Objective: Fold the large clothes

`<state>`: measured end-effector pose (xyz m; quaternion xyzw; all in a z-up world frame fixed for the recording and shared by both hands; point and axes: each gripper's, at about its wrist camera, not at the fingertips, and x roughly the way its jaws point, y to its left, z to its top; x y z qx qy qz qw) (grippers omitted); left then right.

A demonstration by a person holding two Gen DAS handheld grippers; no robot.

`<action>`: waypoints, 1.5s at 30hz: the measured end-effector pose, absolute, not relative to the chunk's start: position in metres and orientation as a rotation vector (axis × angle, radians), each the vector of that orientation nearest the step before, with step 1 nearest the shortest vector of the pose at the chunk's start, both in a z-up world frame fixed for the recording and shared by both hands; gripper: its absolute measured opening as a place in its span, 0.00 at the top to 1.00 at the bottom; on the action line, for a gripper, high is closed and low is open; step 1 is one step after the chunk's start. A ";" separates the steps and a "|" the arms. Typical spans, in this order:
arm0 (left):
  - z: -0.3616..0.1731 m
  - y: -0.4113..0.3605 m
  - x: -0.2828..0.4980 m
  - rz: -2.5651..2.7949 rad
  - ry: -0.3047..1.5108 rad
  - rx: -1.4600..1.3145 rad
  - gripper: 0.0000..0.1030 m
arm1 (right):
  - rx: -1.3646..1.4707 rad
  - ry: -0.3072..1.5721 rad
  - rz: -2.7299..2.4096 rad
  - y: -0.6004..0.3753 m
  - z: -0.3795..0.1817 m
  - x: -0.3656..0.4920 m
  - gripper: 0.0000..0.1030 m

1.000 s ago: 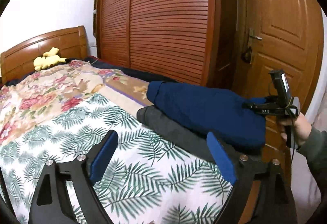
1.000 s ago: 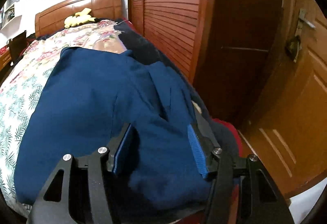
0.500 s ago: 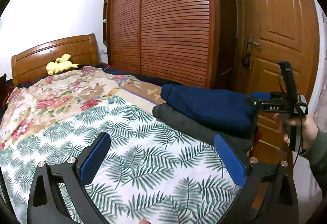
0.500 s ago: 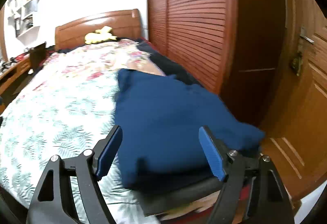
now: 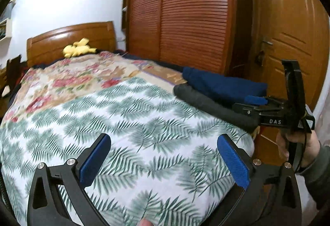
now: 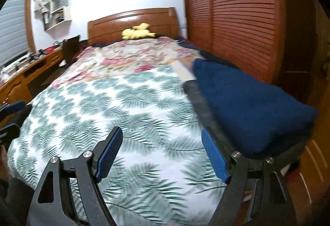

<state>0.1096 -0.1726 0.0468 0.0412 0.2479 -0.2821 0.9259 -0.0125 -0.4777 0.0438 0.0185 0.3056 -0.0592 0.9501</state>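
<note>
A folded navy blue garment (image 5: 222, 85) (image 6: 251, 102) lies on top of a folded dark grey garment (image 5: 212, 106) (image 6: 198, 98) at the right edge of the bed. My left gripper (image 5: 163, 162) is open and empty above the leaf-print sheet (image 5: 134, 123). My right gripper (image 6: 162, 155) is open and empty, just left of the stack; in the left wrist view it (image 5: 257, 102) hovers beside the pile's near end.
The bed has a floral quilt (image 5: 68, 79) behind the leaf-print sheet (image 6: 113, 114), a wooden headboard (image 6: 134, 21) and a yellow plush toy (image 6: 138, 33). Louvred wardrobe doors (image 5: 185, 15) and a wooden door (image 5: 288, 30) stand right. A desk (image 6: 24, 75) stands left.
Both grippers have pulled back and up from the bed. My right gripper has left the blue garment and swung left. The stack lies still.
</note>
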 end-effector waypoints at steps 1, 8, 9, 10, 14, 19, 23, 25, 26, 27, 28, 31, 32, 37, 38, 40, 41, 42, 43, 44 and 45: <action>0.044 -0.168 0.110 -0.559 0.521 0.077 0.01 | 0.033 0.623 -0.106 -0.468 0.039 -0.009 0.23; 0.033 -0.138 0.106 -0.461 0.564 -0.006 0.01 | 0.005 0.627 0.007 -0.407 0.016 0.002 0.23; 0.032 -0.134 0.103 -0.452 0.563 -0.014 0.01 | 0.001 0.625 0.017 -0.401 0.014 0.001 0.23; 0.031 -0.129 0.100 -0.435 0.562 -0.019 0.01 | 0.001 0.622 0.030 -0.393 0.012 0.000 0.23; 0.031 -0.118 0.083 -0.353 0.567 -0.015 0.01 | 0.013 0.622 0.063 -0.373 0.009 -0.006 0.23; 0.036 -0.105 0.058 -0.226 0.562 -0.012 0.01 | 0.021 0.623 0.086 -0.352 0.007 -0.017 0.23; 0.041 -0.095 0.036 -0.168 0.546 -0.028 0.01 | 0.010 0.623 0.110 -0.331 0.005 -0.025 0.23; 0.047 -0.092 0.026 -0.141 0.529 -0.032 0.01 | 0.003 0.621 0.123 -0.321 0.005 -0.027 0.23; 0.049 -0.091 0.022 -0.133 0.523 -0.037 0.01 | 0.001 0.618 0.129 -0.317 0.005 -0.028 0.23; 0.050 -0.089 0.017 -0.126 0.516 -0.041 0.01 | 0.002 0.614 0.137 -0.313 0.007 -0.029 0.23; 0.054 -0.088 0.012 -0.117 0.508 -0.044 0.01 | 0.004 0.611 0.143 -0.309 0.008 -0.030 0.23; 0.060 -0.085 0.000 -0.097 0.478 -0.050 0.01 | 0.003 0.590 0.161 -0.296 0.016 -0.034 0.23; 0.063 -0.085 -0.005 -0.092 0.466 -0.050 0.01 | 0.001 0.581 0.164 -0.292 0.019 -0.036 0.23; 0.080 -0.084 -0.031 -0.059 0.397 -0.050 0.01 | -0.019 0.510 0.171 -0.276 0.046 -0.048 0.23; 0.081 -0.084 -0.036 -0.052 0.387 -0.049 0.01 | -0.019 0.497 0.170 -0.274 0.051 -0.050 0.23; 0.082 -0.081 -0.043 -0.045 0.365 -0.056 0.01 | -0.019 0.465 0.170 -0.270 0.062 -0.055 0.23; 0.080 -0.078 -0.047 -0.042 0.356 -0.056 0.01 | -0.023 0.456 0.168 -0.269 0.066 -0.057 0.23; 0.081 -0.078 -0.052 -0.038 0.349 -0.054 0.01 | -0.030 0.445 0.164 -0.267 0.070 -0.059 0.23; 0.080 -0.078 -0.057 -0.034 0.342 -0.051 0.01 | -0.036 0.434 0.160 -0.266 0.073 -0.061 0.23; 0.077 -0.077 -0.058 -0.031 0.336 -0.050 0.01 | -0.038 0.427 0.158 -0.265 0.075 -0.062 0.23; 0.076 -0.077 -0.058 -0.030 0.331 -0.049 0.01 | -0.038 0.422 0.157 -0.265 0.076 -0.064 0.23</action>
